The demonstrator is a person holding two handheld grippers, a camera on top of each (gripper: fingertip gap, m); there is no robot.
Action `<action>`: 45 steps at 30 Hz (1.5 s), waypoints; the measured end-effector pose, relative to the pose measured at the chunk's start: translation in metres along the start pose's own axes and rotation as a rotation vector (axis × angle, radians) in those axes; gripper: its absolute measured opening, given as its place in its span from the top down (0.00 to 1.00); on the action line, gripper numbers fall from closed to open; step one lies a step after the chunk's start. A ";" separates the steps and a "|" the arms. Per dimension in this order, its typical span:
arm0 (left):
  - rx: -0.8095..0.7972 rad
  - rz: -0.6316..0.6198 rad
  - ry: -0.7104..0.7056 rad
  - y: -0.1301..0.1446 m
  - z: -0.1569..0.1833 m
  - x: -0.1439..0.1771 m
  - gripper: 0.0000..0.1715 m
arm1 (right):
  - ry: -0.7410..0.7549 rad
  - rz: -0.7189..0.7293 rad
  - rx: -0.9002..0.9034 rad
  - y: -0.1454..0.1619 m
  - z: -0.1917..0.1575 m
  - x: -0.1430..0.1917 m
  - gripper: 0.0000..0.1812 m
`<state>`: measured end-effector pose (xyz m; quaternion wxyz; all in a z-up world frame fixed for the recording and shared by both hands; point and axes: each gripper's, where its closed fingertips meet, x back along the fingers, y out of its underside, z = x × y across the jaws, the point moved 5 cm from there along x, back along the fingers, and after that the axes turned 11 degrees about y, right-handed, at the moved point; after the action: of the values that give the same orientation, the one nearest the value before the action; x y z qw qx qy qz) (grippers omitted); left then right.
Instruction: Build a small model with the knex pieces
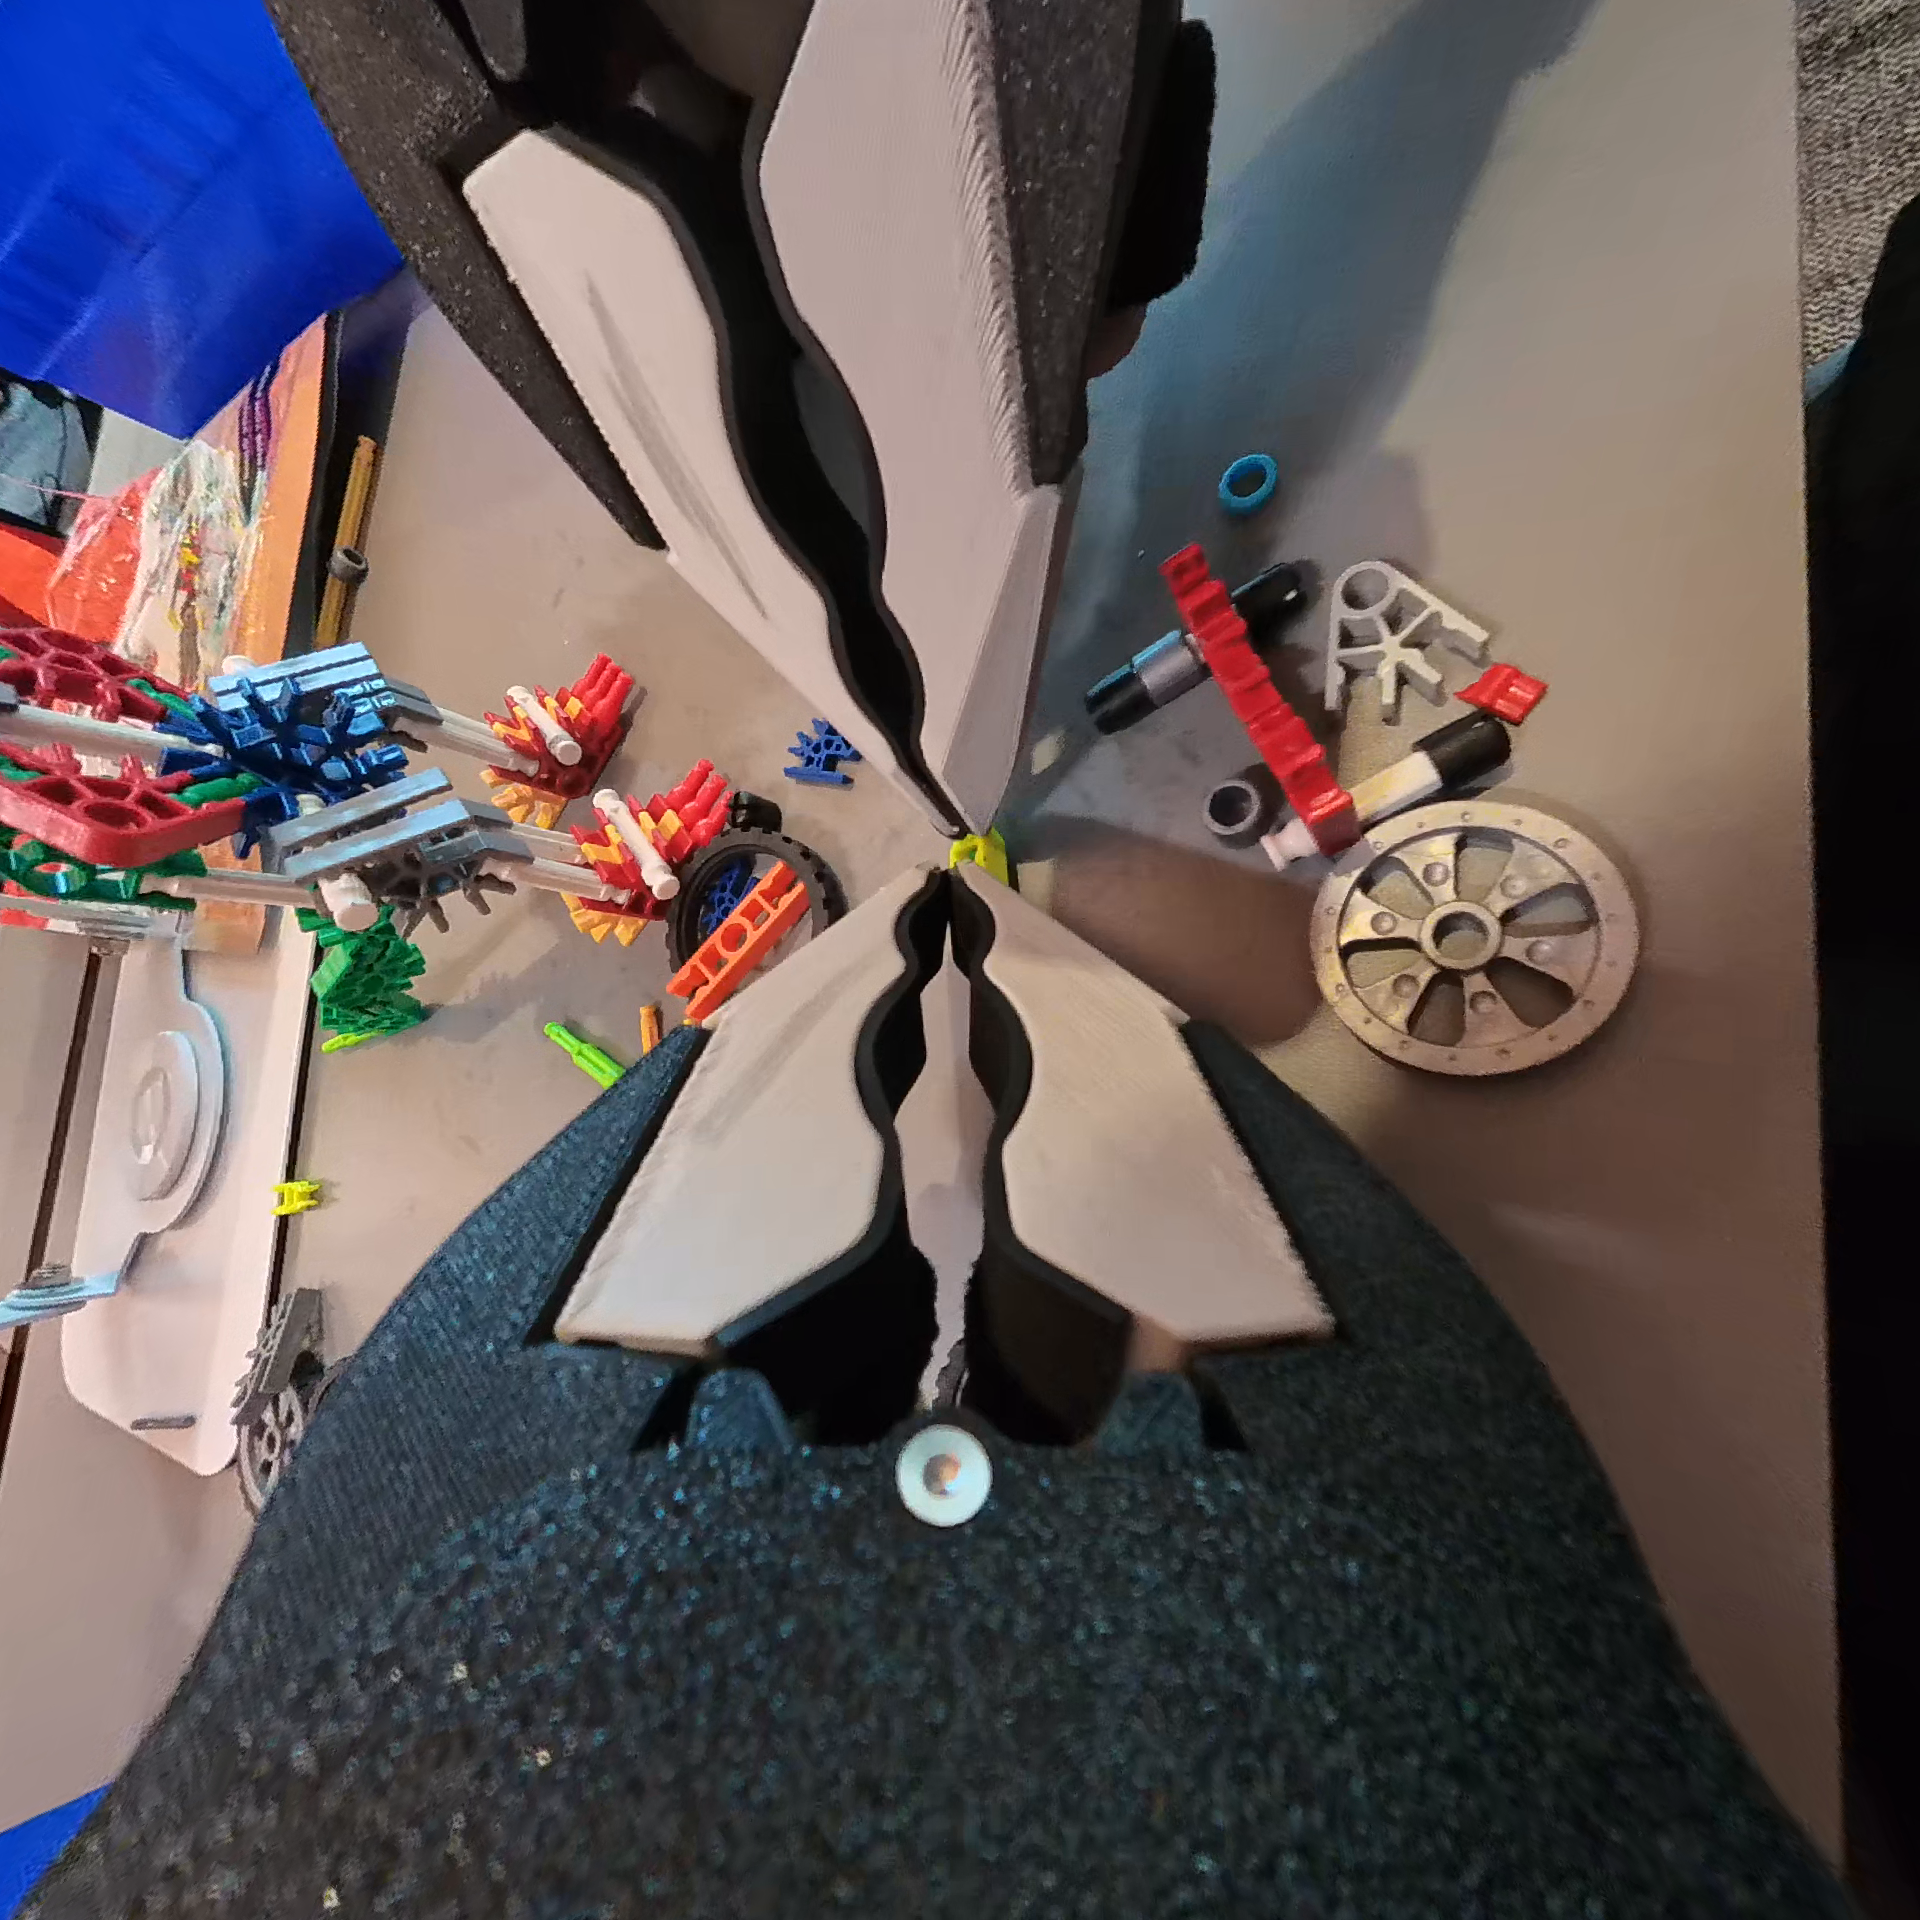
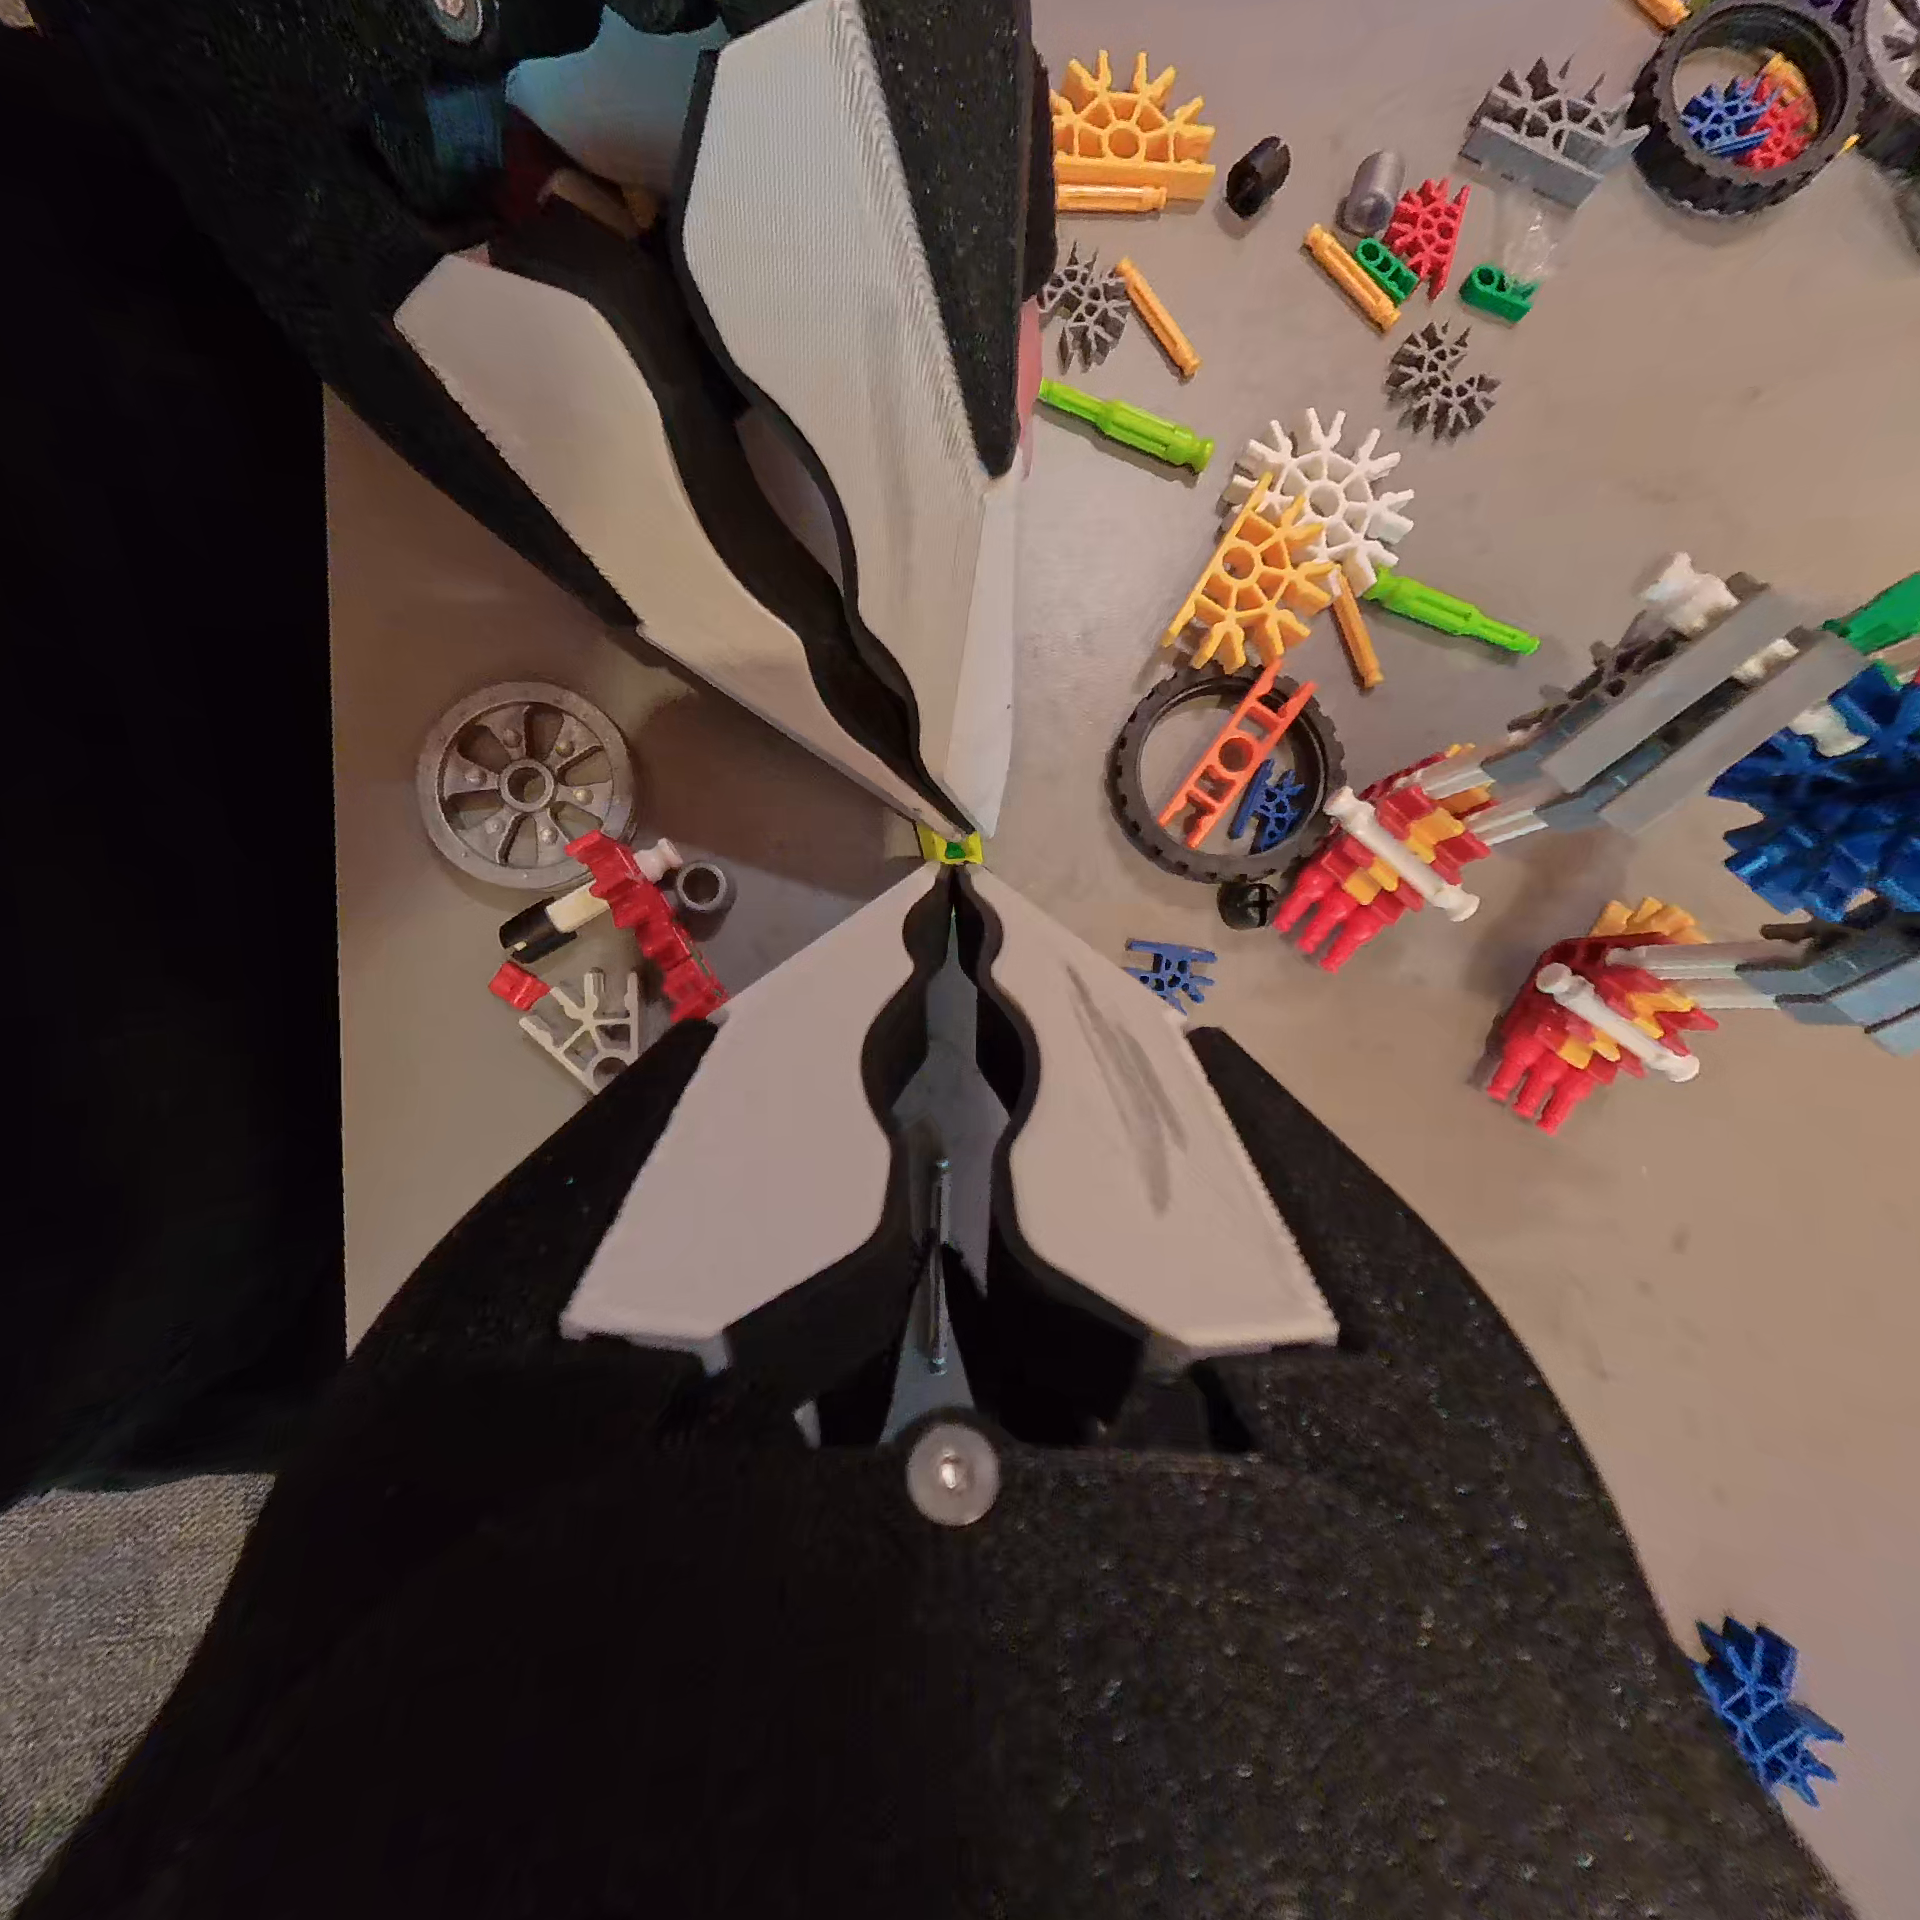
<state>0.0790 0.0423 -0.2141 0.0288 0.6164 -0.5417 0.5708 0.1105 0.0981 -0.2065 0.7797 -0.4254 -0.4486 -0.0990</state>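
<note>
Item: small yellow-green connector piece [image 1: 979, 854], held tip to tip between two sets of tongs above the grey tabletop [image 1: 1455, 1299]. Left tongs [image 1: 943, 871] closed nearly to touching, nipping the piece at their very tips; right tongs [image 2: 951, 871] likewise closed on the same piece [image 2: 951, 847] from the opposite side. Only a small end shows, so its long axis cannot be told.

Nearby, one side: one silver spoked wheel hub [image 1: 1473, 928]; one red toothed strip [image 1: 1257, 691] lying across two black-and-grey rods; one grey fan connector [image 1: 1392, 639]; one small red clip [image 1: 1501, 691]; one grey ring [image 1: 1236, 808]; one blue ring [image 1: 1247, 478].

Other side: one black tyre [image 2: 1226, 774] with an orange ladder-shaped connector [image 2: 1231, 753] and a blue connector inside; one loose blue connector [image 2: 1172, 971]; one built assembly [image 2: 1662, 758] of grey, blue and white rods ending in two red-and-yellow clusters; one white snowflake connector [image 2: 1325, 494]; two lime-green rods [image 2: 1127, 424] lying flat.

Each set of tongs fills the space directly ahead of the other.
</note>
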 end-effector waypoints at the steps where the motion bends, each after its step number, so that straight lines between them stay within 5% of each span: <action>1: -0.003 -0.002 -0.001 0.000 0.000 0.000 1.00 | -0.004 -0.007 0.005 0.000 0.000 0.000 1.00; 15: -0.042 -0.006 -0.072 -0.003 0.006 -0.002 1.00 | -0.061 -0.135 0.094 -0.006 -0.004 -0.002 1.00; 28: 0.114 0.072 0.014 0.006 -0.001 0.012 1.00 | 0.000 -0.011 -0.039 -0.010 0.000 0.005 0.98; 45: 0.143 0.048 0.060 0.018 -0.002 0.015 0.98 | 0.022 -0.059 -0.015 -0.011 -0.004 -0.009 0.96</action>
<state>0.0615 0.0267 -0.2129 -0.0127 0.5863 -0.5129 0.6269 0.1018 0.0868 -0.2082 0.7782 -0.4170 -0.4513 -0.1300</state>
